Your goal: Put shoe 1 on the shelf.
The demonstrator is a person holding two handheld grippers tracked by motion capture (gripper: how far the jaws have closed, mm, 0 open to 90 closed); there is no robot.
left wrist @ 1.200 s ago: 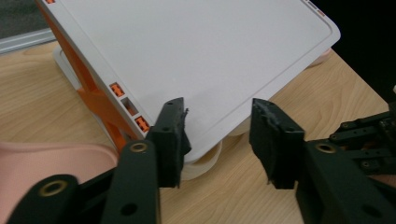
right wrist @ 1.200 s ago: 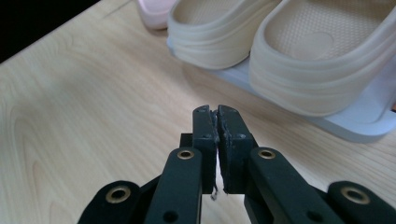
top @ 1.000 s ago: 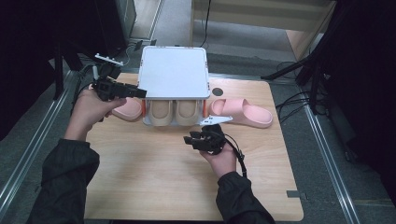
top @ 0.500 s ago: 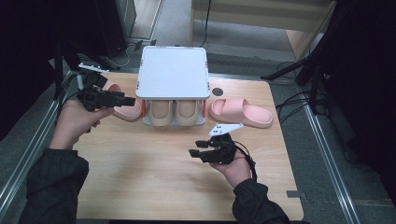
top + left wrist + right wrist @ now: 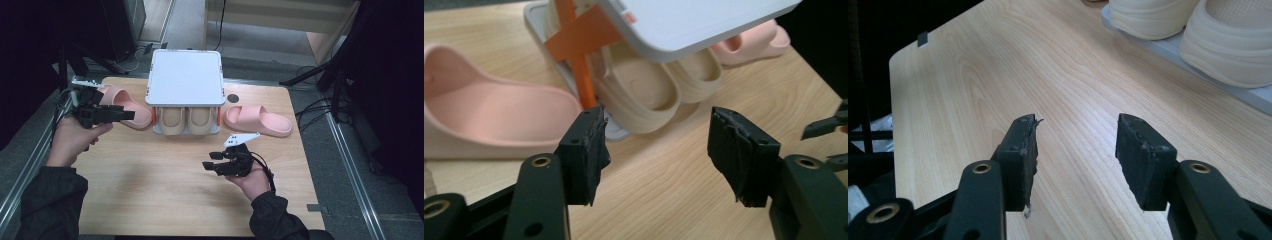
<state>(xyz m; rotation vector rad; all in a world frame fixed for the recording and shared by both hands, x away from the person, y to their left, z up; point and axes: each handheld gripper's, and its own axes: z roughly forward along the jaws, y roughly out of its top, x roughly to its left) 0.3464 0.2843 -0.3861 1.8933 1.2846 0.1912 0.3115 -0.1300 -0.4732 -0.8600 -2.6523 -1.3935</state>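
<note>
Holding two cream slippers [image 5: 186, 120] side by side, low white two-tier shoe rack [image 5: 185, 77], pink slippers [image 5: 257, 120] flanking it on wooden surface [image 5: 165, 180], left gripper [image 5: 656, 145] and right gripper [image 5: 1075, 160] jaws wide apart, empty.

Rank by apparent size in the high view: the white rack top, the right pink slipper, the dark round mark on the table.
1. White rack top, clearly the largest.
2. Right pink slipper.
3. Dark round mark, the smallest.

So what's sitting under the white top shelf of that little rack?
Under the white top shelf, a pair of cream slippers sits side by side on the lower tray. Their ends toward the person stick out; the shelf covers the rest in the high view.
</note>
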